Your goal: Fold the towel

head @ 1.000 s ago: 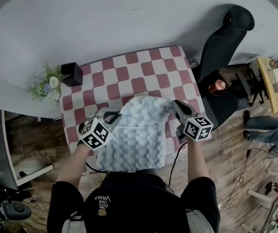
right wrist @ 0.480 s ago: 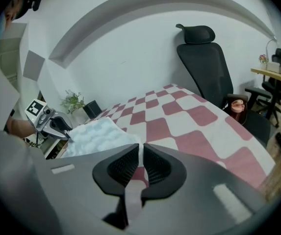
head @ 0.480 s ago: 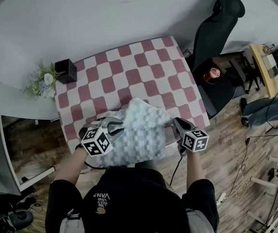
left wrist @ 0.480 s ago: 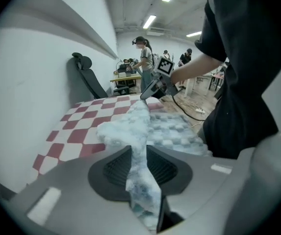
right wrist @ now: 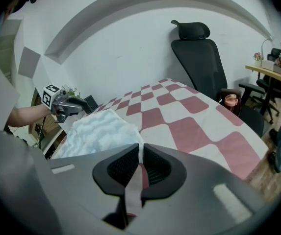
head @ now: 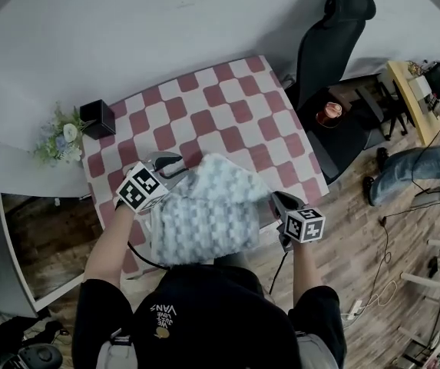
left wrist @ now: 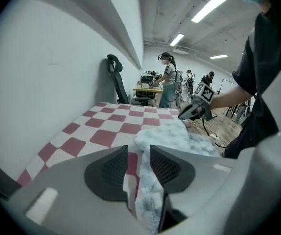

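The wall (head: pixel 166 21) behind the worktop (head: pixel 227 102) is plain light grey. The worktop surface carries a red-and-white checked pattern. The floor (head: pixel 358 229) is mid-brown wood plank.

A black high-back office chair (head: pixel 331 52) stands just beside the worktop's right end, with a small reddish cup (head: pixel 329 114) on its seat. A black box (head: pixel 97 118) stands at the worktop's far left corner, with a bunch of pale flowers (head: pixel 60 138) near it. A yellow-topped desk (head: pixel 408 91) stands well apart at the right. Cables (head: pixel 379 292) lie on the floor.

In the left gripper view, strip lights (left wrist: pixel 209 8) run along the ceiling and people (left wrist: pixel 168 82) stand at a far desk.
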Motion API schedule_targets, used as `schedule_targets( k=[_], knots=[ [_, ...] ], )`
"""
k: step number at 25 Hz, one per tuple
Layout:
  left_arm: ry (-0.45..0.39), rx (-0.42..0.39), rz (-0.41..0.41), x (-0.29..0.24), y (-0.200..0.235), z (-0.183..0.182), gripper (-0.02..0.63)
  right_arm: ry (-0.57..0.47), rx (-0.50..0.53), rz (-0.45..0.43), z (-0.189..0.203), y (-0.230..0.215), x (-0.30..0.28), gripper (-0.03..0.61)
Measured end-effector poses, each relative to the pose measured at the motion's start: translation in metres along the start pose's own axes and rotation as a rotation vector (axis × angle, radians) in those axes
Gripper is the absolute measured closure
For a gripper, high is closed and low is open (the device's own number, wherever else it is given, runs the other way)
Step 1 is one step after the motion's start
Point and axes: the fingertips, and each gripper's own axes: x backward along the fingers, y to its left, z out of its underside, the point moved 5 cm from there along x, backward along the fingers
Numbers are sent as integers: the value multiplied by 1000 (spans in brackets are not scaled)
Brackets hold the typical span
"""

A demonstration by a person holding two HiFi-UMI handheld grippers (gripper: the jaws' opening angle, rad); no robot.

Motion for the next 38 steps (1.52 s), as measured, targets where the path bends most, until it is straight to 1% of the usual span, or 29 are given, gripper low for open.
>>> schedule_targets(
  k=[3, 6, 8, 10, 11, 13, 14, 16, 18, 20, 22, 25, 28, 31, 34, 38],
  knots=[
    [86, 63, 97, -32, 2, 10, 497, -4, -4, -6, 1, 1, 0, 545],
    [176, 100, 182, -54, -2, 22, 476, -6, -2, -13, 0, 1, -1, 545],
    [228, 125, 212, -63, -2, 30, 476, -7, -2, -20, -1, 1, -2, 545],
    [264, 145, 224, -69, -2, 35, 479, -7, -2, -27, -2, 0, -2, 545],
    [277, 153, 231, -70, -2, 37, 485, -7, -2, -30, -3, -1, -3, 545],
    [295, 167, 240, -71, -2, 40, 575, -4, 0, -34, -5, -2, -3, 545],
    [297, 176, 240, -70, -2, 41, 588, -3, 1, -36, -7, -3, -3, 545],
    [289, 192, 227, -67, 1, 39, 595, -6, 5, -40, -12, -4, -4, 545],
    [267, 202, 186, -61, 8, 35, 599, -21, 16, -43, -22, -4, -4, 545],
    [226, 217, 117, -51, 19, 29, 602, -44, 40, -48, -37, -2, -5, 545],
    [165, 237, 26, -37, 33, 22, 603, -70, 76, -53, -56, 1, -8, 546],
    [75, 274, -142, -9, 59, 17, 603, -106, 139, -62, -93, 6, -22, 548],
    [22, 305, -280, 16, 81, 19, 603, -142, 207, -72, -132, 15, -43, 548],
    [4, 320, -369, 29, 95, 25, 603, -163, 267, -61, -162, 24, -70, 548],
    [12, 335, -444, 34, 102, 36, 603, -160, 314, -52, -186, 30, -105, 548],
    [19, 391, -516, 32, 111, 51, 604, -119, 367, -22, -198, 30, -147, 549]
  ],
)
